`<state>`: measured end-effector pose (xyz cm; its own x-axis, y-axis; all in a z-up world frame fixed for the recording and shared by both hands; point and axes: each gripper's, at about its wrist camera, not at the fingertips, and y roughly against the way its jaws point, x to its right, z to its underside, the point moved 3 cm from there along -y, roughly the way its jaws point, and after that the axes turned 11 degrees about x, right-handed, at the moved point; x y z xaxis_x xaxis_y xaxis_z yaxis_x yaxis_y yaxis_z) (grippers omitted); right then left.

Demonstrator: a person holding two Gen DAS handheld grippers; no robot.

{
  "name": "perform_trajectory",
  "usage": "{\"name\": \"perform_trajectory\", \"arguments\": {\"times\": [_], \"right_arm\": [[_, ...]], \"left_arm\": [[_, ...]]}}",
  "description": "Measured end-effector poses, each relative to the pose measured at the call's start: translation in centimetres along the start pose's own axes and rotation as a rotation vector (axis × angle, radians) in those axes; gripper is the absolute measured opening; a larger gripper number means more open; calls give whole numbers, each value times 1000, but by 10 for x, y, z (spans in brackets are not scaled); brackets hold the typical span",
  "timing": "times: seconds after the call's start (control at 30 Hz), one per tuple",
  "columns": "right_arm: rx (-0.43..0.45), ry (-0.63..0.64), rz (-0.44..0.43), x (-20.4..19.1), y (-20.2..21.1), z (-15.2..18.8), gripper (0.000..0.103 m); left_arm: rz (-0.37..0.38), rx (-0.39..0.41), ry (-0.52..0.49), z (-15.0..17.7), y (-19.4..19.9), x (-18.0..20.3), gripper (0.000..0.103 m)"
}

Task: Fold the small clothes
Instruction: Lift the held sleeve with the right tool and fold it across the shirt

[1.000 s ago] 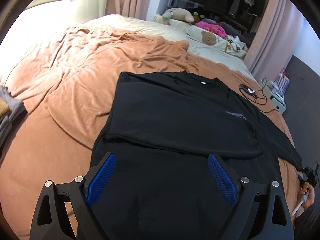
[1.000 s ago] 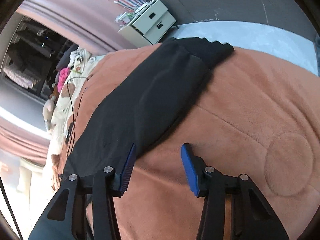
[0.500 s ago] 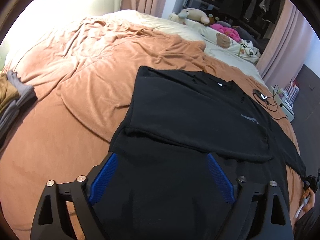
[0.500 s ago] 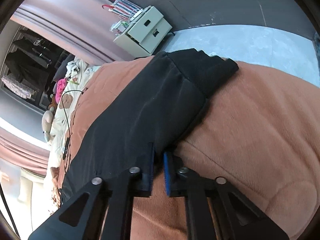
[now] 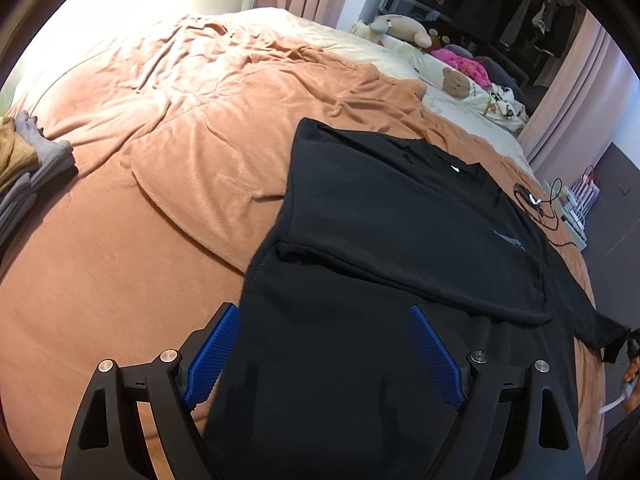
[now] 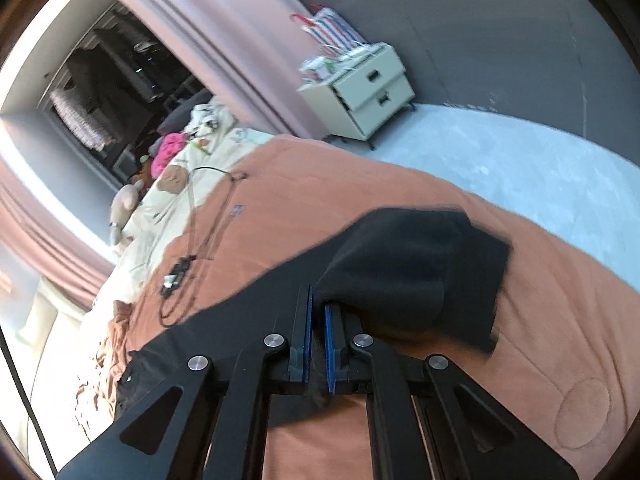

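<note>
Black T-shirt (image 5: 400, 248) spread flat on the orange-brown blanket (image 5: 160, 184) of the bed, one side already folded over the body, collar toward the pillows. Small pale grey logo print (image 5: 510, 242) on the chest, too small and skewed to read; tiny white neck tag (image 5: 455, 168), lettering illegible. Left gripper (image 5: 324, 354) spread wide above the shirt's lower hem, blue pads either side of the fabric, nothing pinched. Right gripper (image 6: 317, 322) clamped tight on the black sleeve (image 6: 416, 272), cloth bunched and raised off the blanket beyond the fingertips. Black cable with a small device (image 6: 176, 276) lying near the shirt. Folded grey and mustard clothes (image 5: 20, 168) stacked at the bed's far edge. Cream nightstand (image 6: 360, 88) beyond.
</note>
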<state>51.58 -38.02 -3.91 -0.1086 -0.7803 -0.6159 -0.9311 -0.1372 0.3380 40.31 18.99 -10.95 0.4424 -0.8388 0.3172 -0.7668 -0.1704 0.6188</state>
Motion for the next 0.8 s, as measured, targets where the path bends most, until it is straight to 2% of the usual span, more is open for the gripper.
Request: {"name": "perform_trajectory", "arguments": {"times": [0.13,0.5,0.8], "right_arm": [[7,42,-50,-39,15,-7,2],[-1,122,-186,-90,50,-6,2],[-22,212,-281,-148,52,2,2]], "left_arm": [[-2,15,0,-6,9,-9,87],[9,61,24,-25,41,-42,87],[17,62,55,-23,43,-75,87]]}}
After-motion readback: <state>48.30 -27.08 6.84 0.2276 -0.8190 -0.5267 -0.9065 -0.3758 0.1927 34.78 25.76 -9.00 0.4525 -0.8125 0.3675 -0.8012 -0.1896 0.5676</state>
